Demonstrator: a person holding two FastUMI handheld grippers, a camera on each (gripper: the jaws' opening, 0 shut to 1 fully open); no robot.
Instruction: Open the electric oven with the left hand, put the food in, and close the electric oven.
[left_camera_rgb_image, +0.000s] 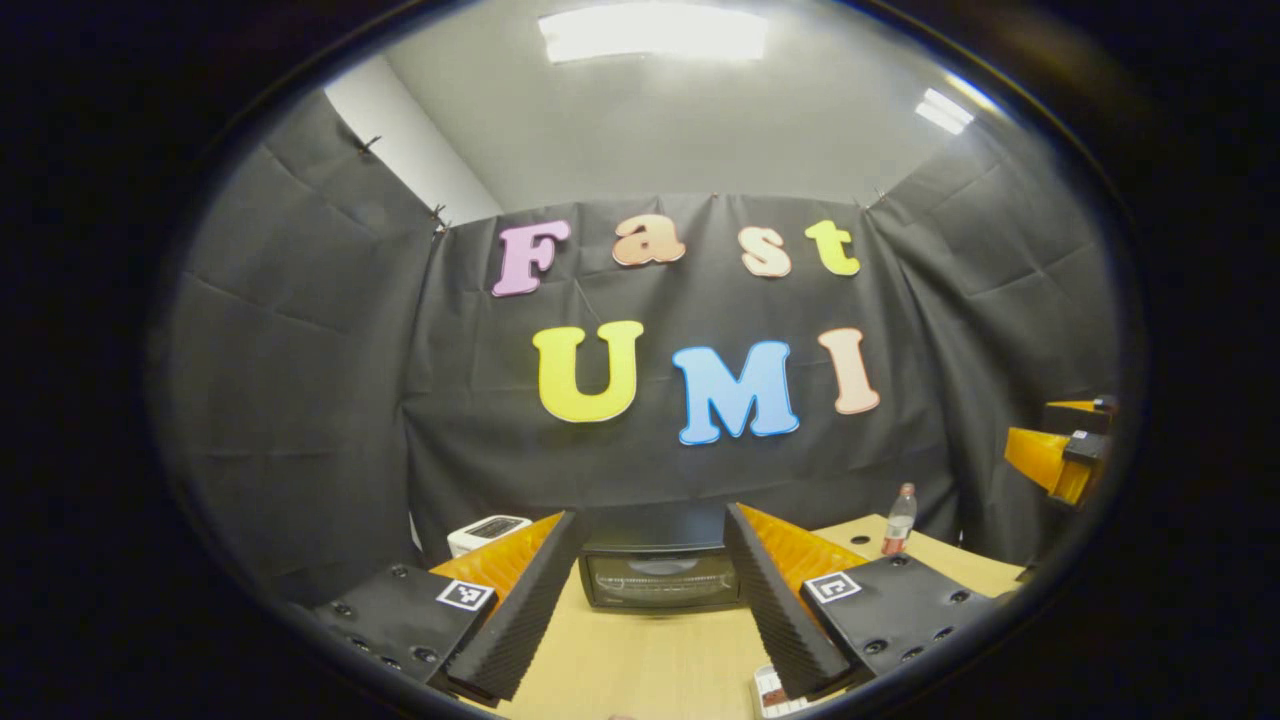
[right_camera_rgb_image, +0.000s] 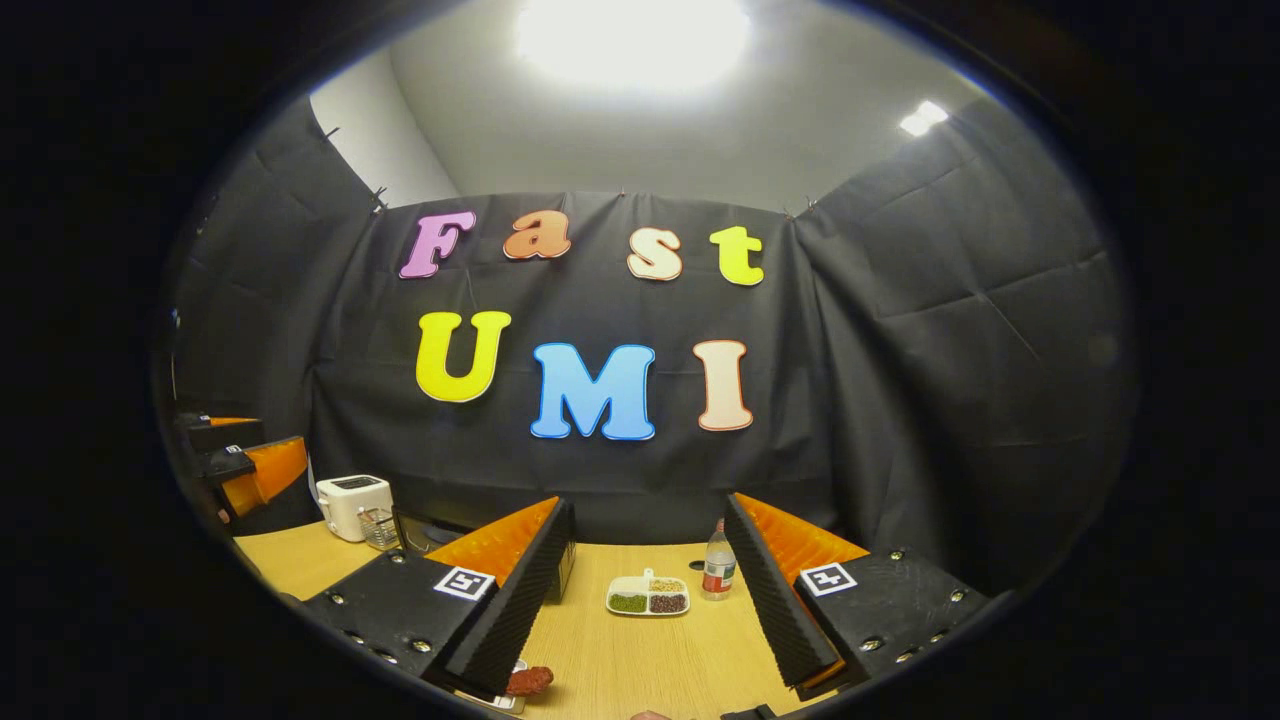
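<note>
The black electric oven (left_camera_rgb_image: 660, 575) stands on the wooden table straight ahead in the left gripper view, its glass door closed. My left gripper (left_camera_rgb_image: 650, 640) is open and hangs in front of the oven, apart from it. In the right gripper view, part of the oven (right_camera_rgb_image: 425, 530) peeks out behind my own left finger. My right gripper (right_camera_rgb_image: 640, 620) is open with nothing between its fingers. A reddish-brown piece of food (right_camera_rgb_image: 528, 681) lies on a white plate (right_camera_rgb_image: 495, 702) near that gripper's left finger. The other gripper (right_camera_rgb_image: 250, 470) appears at the far left.
A white toaster (right_camera_rgb_image: 352, 505) stands left of the oven beside a small wire holder (right_camera_rgb_image: 378, 527). A divided white dish of beans (right_camera_rgb_image: 648, 596) and a small bottle (right_camera_rgb_image: 717, 570) sit mid-table. The wooden table (left_camera_rgb_image: 640, 670) extends toward me; black cloth walls surround it.
</note>
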